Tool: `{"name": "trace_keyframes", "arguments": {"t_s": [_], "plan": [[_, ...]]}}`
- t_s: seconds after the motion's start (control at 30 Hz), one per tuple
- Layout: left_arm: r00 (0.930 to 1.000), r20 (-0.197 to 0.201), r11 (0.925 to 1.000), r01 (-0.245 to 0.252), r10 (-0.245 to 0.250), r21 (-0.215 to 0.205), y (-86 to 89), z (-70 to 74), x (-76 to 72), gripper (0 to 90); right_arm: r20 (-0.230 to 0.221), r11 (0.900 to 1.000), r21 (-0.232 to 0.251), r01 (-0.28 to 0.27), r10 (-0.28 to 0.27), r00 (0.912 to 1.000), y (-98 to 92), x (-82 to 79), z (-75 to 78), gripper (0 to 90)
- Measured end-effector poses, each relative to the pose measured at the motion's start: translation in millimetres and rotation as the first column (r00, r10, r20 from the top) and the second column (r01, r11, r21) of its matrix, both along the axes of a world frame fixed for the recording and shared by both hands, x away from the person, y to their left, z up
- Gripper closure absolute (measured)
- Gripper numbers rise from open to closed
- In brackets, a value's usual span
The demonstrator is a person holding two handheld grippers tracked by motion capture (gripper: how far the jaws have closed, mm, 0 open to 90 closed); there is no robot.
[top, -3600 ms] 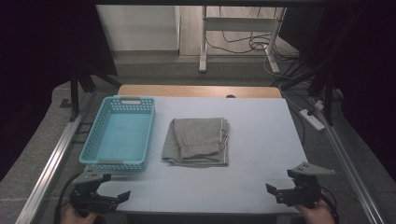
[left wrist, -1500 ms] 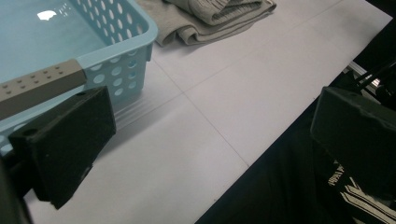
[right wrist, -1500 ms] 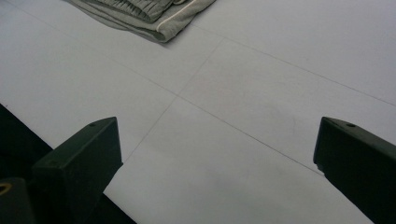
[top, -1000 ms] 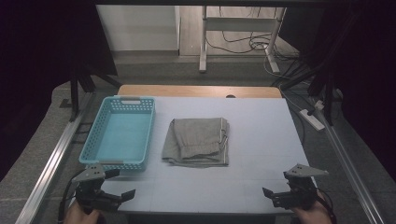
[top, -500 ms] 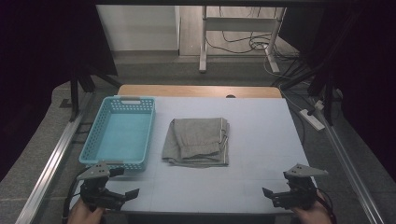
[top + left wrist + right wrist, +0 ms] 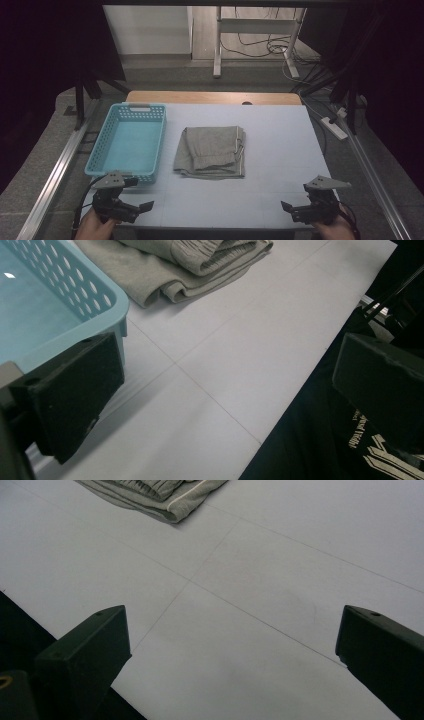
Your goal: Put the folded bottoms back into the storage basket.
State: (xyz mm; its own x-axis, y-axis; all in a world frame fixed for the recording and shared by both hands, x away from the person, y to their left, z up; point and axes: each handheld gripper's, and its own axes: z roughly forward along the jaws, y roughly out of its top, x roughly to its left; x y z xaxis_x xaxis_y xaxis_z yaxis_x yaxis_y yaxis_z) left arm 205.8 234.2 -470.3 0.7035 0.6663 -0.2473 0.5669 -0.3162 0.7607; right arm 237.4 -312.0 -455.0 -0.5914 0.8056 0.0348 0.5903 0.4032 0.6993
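Folded grey garment [image 6: 211, 151] lies on the white table [image 6: 280, 145] beside a blue basket [image 6: 129, 142].

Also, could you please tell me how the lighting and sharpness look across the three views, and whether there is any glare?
High view: dim and dark at the edges, the white table top evenly lit, the folded grey cloth garment soft. Left gripper view: a small glint on the light blue perforated plastic basket, its own near pads blurred. Right gripper view: flat light, no glare, the cloth's edge fairly sharp.
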Motion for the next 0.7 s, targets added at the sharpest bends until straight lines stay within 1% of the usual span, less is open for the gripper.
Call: {"name": "trace_keyframes", "arguments": {"t_s": [0.1,0.17,0.2,0.27,0.43,0.53,0.6,0.7], "plan": [[1.0,-0.002,1.0,0.005,-0.005,-0.006,-0.6,0.4,1.1,0.0,0.0,1.0,-0.002,-0.001,0.001,1.0,-0.1,0.0,0.0,1.4],[0.9999,0.002,0.9997,0.012,-0.012,-0.021,-1.3,1.3,2.4,0.0,0.0,1.0,-0.003,0.0,0.0,1.0,0.0,0.1,-0.1,1.4],[0.9999,-0.004,0.9995,0.015,-0.015,-0.026,-1.8,2.0,3.4,0.0,0.0,1.0,-0.003,0.0,0.0,1.0,0.0,0.1,-0.1,1.4],[0.9997,0.002,0.999,0.024,-0.024,-0.037,-3.4,2.9,4.7,0.0,0.002,1.0,-0.003,0.002,-0.002,1.0,0.0,-0.1,0.0,1.4],[0.9993,0.002,0.9989,0.037,-0.037,-0.027,-9.9,5.1,9.9,0.0,0.003,1.0,-0.002,0.006,-0.006,1.0,0.0,-0.1,0.1,1.4],[0.9991,-0.007,0.9981,0.041,-0.042,-0.045,-13.4,6.3,13.7,0.0,0.006,1.0,-0.001,0.008,-0.008,1.0,0.1,-0.3,0.0,1.4],[0.9989,-0.016,0.9983,0.042,-0.043,-0.04,-15.6,6.9,16.6,0.0,0.006,1.0,-0.002,0.006,-0.005,1.0,0.1,-0.3,0.0,1.4],[0.9988,-0.016,0.9988,0.046,-0.046,-0.02,-19.1,7.5,21.1,0.0,0.008,1.0,-0.006,0.003,-0.003,1.0,0.6,-0.5,-0.1,1.4]]}}
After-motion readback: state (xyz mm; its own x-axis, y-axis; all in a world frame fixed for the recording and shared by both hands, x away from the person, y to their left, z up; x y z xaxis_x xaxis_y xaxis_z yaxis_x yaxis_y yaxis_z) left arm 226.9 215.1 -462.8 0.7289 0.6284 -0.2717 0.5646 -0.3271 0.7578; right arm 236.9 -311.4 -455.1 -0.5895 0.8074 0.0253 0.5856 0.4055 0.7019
